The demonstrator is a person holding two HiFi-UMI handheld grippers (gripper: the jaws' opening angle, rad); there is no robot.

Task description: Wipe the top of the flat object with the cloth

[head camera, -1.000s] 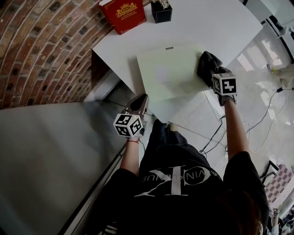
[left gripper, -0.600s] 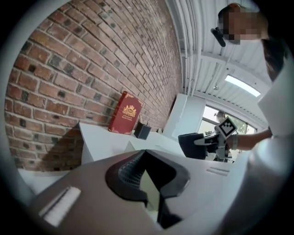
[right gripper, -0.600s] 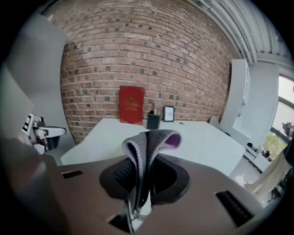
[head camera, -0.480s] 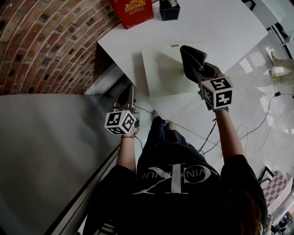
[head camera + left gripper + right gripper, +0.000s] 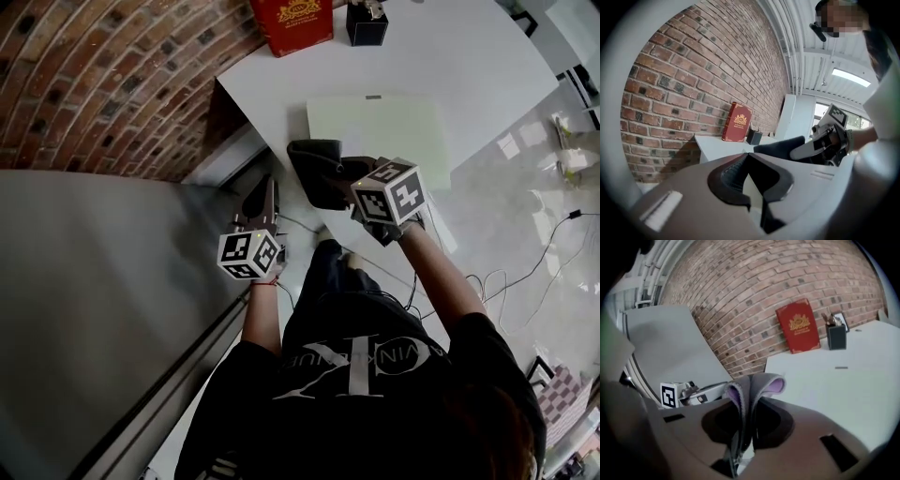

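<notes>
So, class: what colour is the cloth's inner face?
The cloth is lilac inside, grey outside; best in the right gripper view.

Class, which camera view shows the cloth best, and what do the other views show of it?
The head view: the whole dark cloth shows, held by the right gripper. The right gripper view shows only its folded edge pinched between the jaws; the left gripper view catches a dark strip of it.

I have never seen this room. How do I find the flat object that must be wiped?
Find the white table next to the brick wall. On it lies a pale greenish flat board, towards the near edge. Unlike the red book and the small black box standing at the far end, it lies flat and is much wider.
</notes>
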